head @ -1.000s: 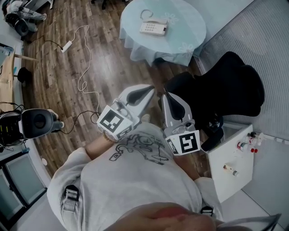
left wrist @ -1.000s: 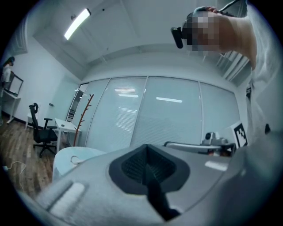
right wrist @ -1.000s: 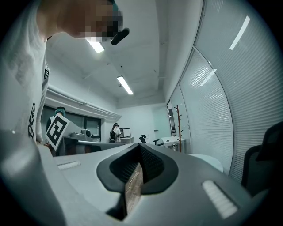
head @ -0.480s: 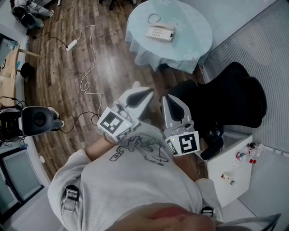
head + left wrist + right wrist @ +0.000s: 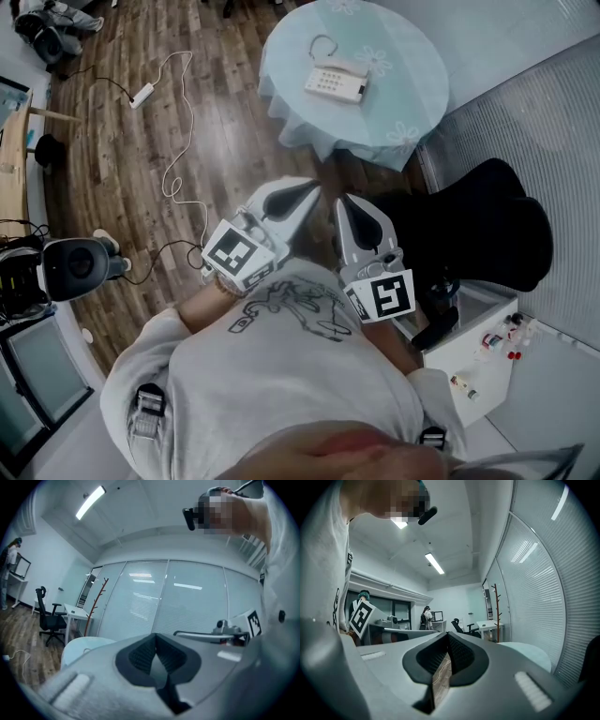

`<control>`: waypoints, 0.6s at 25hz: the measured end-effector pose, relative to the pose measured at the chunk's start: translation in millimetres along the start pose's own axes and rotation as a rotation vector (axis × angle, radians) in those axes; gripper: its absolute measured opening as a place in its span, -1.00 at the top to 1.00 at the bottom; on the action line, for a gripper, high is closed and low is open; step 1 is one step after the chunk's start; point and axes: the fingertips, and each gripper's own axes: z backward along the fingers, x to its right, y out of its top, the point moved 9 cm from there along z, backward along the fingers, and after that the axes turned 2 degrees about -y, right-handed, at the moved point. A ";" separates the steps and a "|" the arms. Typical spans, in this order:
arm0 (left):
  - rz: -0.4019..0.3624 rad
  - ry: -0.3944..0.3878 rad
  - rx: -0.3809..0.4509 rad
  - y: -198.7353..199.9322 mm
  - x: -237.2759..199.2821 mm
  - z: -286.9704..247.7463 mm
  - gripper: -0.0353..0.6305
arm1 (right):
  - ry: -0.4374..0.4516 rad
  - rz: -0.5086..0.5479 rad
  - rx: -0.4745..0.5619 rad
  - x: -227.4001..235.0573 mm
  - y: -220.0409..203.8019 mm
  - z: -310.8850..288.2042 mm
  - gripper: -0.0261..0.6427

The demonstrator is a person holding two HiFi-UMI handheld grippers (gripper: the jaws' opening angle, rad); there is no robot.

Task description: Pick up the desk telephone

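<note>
Two tools sit level before the person's chest: the left hand-held gripper [image 5: 307, 193] and the right hand-held gripper [image 5: 346, 203], side by side, each with its jaws fully closed on nothing. The white desk telephone [image 5: 336, 82] lies near the middle of the round cloth-covered surface [image 5: 405, 58], well apart from both.

The head camera is looking steeply down from above the person's shoulders, with the round table [image 5: 408, 56] lying well ahead at the frame's top. The cameras riding the left gripper [image 5: 302, 190] and right gripper [image 5: 351, 202] are facing level along their own jaws (sitting close behind them), each catching that same table's edge beyond.
</note>
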 end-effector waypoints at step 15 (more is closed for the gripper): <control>-0.005 -0.052 -0.008 64.8 -180.9 -80.4 0.89 | -0.070 0.020 0.002 85.9 36.8 -180.8 0.91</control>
